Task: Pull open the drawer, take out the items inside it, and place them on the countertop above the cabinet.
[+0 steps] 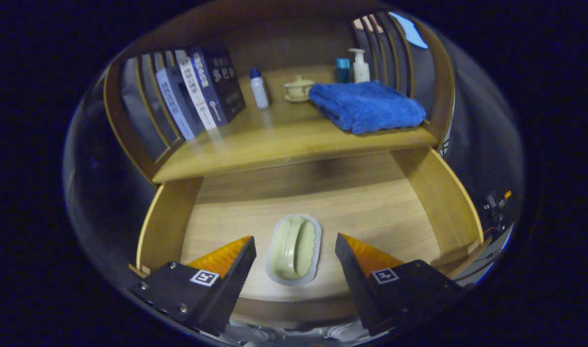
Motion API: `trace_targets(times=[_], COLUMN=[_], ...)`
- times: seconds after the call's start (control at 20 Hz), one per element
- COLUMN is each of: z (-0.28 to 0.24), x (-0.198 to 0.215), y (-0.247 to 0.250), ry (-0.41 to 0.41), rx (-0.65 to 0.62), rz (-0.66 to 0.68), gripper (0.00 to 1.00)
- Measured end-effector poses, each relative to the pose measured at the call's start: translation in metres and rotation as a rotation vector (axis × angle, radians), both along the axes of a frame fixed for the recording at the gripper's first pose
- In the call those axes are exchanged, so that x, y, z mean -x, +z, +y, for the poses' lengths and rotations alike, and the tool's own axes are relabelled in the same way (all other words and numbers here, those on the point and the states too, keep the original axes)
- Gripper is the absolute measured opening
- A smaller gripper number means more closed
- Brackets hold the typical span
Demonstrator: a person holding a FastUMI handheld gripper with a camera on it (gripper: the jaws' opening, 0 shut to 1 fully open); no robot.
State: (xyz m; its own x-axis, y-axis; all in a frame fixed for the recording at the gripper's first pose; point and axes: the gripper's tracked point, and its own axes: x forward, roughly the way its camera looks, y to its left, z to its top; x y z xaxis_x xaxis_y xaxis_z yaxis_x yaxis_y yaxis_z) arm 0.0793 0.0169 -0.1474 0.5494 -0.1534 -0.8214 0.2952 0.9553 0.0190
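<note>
The drawer (419, 193) stands pulled open below the bench (274, 144), its wooden floor bare except for one item. That item is a pale green oval dish (294, 248) with a grey-white rim, lying flat near the drawer's front wall, its long side running from front to back.

The claw (295, 250) is spread wide, above the drawer's front edge. Its two fingers (236, 260) flank the dish, one on each side, and neither touches it; a clear gap of drawer floor shows between each fingertip and the dish's rim. Whether the fingertips are down at the dish's level or still above it cannot be told.

Beyond the dish, on the bench, a folded blue towel (366, 106) lies close to the bench's front edge on the right side. Behind the dish's line, further back on the bench, sits a small cream lidded cup on a saucer (297, 89). Left of that cup stands a white bottle with a blue cap (259, 89), and left again a row of leaning books (202, 91). Behind the towel stand a white pump bottle (359, 65) and a small teal container (343, 70), just beside each other.
</note>
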Motion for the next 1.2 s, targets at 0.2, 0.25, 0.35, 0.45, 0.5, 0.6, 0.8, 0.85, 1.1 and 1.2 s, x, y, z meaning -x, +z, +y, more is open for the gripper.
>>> trace_targets(times=[0.2,0.25,0.35,0.45,0.5,0.6,0.8,0.85,1.1,1.2], z=[0.005,0.006,0.012,0.018,0.019,0.019,0.035,0.041,0.047,0.043], x=[0.0,-0.002,-0.01,-0.009,-0.007,-0.007,-0.008,-0.008,-0.004,-0.001], y=[-0.026,-0.032,-0.045,-0.041,-0.036,-0.029,0.004,0.012,0.059,0.077], ry=[0.031,0.036,0.031,0.066,0.084,0.105,0.136,0.146,0.153,0.144], rx=[0.029,0.03,-0.02,-0.047,-0.044,-0.024,-0.059,-0.067,0.004,0.049], rz=[0.099,0.108,0.104,0.078,0.064,0.015,-0.167,-0.216,-0.486,-0.573], gripper=[0.73,0.6,0.43,0.09,0.09,0.09,0.09,0.09,0.09,0.09])
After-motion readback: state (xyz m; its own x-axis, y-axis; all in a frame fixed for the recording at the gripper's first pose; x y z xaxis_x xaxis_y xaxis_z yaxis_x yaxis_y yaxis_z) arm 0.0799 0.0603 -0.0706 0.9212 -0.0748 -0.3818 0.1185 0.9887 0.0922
